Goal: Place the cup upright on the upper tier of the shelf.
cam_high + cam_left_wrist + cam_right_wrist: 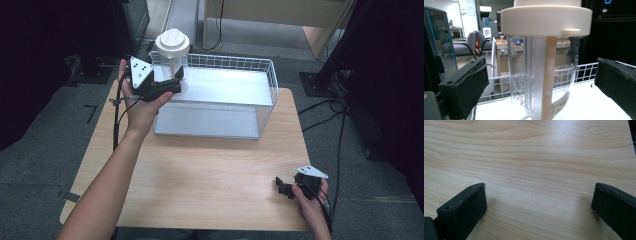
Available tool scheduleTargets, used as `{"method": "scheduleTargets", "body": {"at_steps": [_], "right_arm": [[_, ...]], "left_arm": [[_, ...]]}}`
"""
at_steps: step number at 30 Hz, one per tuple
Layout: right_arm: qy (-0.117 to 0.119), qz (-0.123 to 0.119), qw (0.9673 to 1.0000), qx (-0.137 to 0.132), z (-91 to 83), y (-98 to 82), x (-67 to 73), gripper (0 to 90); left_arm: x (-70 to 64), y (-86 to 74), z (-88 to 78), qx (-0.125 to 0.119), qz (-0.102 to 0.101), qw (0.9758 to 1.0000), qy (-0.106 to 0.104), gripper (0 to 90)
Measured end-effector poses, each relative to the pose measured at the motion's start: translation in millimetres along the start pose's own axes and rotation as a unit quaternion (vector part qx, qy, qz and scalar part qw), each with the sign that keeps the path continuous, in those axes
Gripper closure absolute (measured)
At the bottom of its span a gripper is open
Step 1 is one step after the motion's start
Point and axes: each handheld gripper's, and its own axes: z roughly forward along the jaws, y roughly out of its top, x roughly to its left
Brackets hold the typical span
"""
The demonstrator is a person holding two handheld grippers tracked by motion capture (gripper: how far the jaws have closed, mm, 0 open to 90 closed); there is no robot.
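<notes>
A clear plastic jar [175, 65] with a wide white lid [172, 42] stands upright at the left end of a white wire basket [270, 82]. In the left gripper view the jar [541, 82] fills the centre under its lid [546, 20], with a tan strip down its side. My left gripper [177, 80] is open, its jaws standing on either side of the jar with gaps between pads and wall. My right gripper [281, 187] rests low near the table's front right corner, open, with bare wood [536, 182] between its jaws.
The wooden table [210, 165] stretches in front of the basket. The basket's white tray floor [225, 85] lies to the right of the jar. Cables and dark stands [325, 80] sit on the carpet around the table.
</notes>
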Motion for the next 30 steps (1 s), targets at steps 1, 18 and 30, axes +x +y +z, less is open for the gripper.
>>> {"method": "scheduleTargets", "body": {"at_steps": [1, 18, 30], "right_arm": [[0.000, 0.000, 1.0000, 0.000, 0.0, 0.0, 0.0, 0.0], [0.000, 0.000, 1.0000, 0.000, 0.0, 0.0, 0.0, 0.0], [0.000, 0.000, 1.0000, 0.000, 0.0, 0.0, 0.0, 0.0]], "left_arm": [[-0.3, -1.2, -1.9, -0.002, 0.002, 1.0000, -0.001, 0.0], [2.1, -29.0, -42.5, -0.010, 0.012, 0.9999, -0.002, 0.0], [14.0, -60.6, -75.7, 0.001, 0.004, 1.0000, 0.008, 0.0]]}}
